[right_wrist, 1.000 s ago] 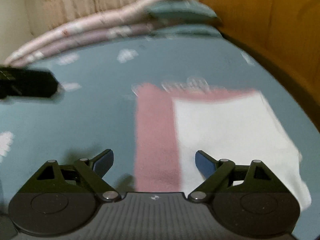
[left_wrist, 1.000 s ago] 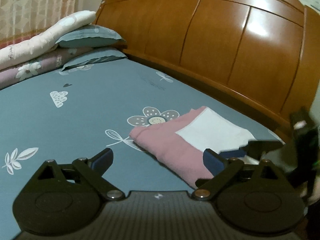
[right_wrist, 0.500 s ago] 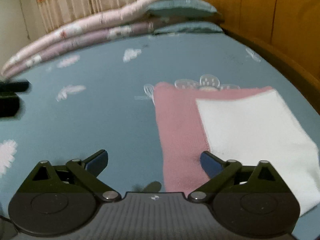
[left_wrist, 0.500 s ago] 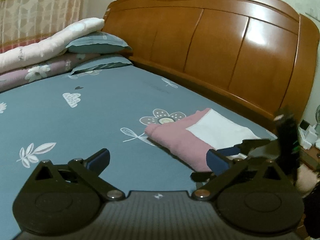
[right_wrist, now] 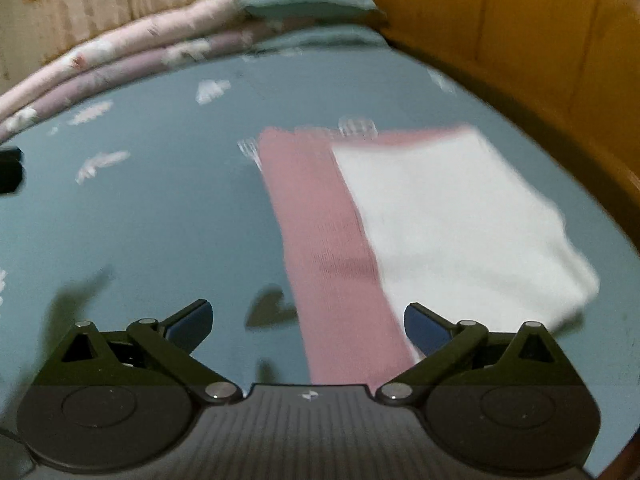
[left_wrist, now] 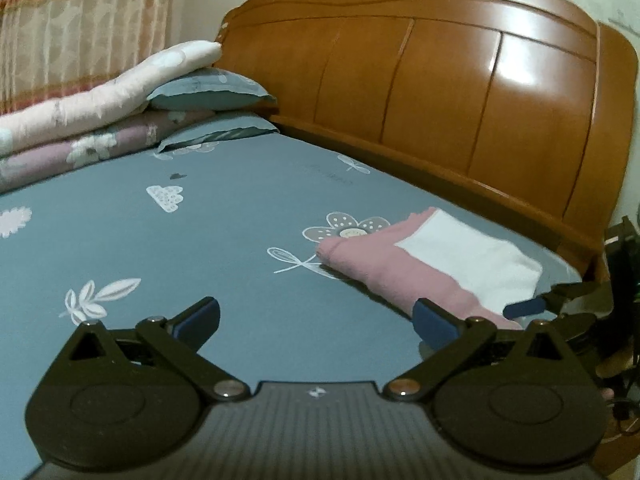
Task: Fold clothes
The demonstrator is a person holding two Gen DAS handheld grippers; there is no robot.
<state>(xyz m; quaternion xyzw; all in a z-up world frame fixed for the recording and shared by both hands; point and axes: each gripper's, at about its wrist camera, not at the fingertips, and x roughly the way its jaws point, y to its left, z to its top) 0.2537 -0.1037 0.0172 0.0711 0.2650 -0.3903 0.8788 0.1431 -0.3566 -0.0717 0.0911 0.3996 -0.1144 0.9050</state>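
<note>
A folded pink garment lies flat on the blue bed sheet near the headboard, with a folded white garment stacked on its right part. My left gripper is open and empty above the sheet, left of the pile. My right gripper is open just above the pile's near end, nothing pressed between its pads. In the left wrist view, the right gripper's blue-tipped finger shows at the pile's right corner.
A wooden headboard runs along the far side. Stacked pillows and folded quilts sit at the far left under a curtain. Dark equipment stands off the bed's right edge.
The left gripper has drawn back, so the pile looks smaller and farther right. The right gripper's view has tilted down, with the pile's near end closer between its jaws.
</note>
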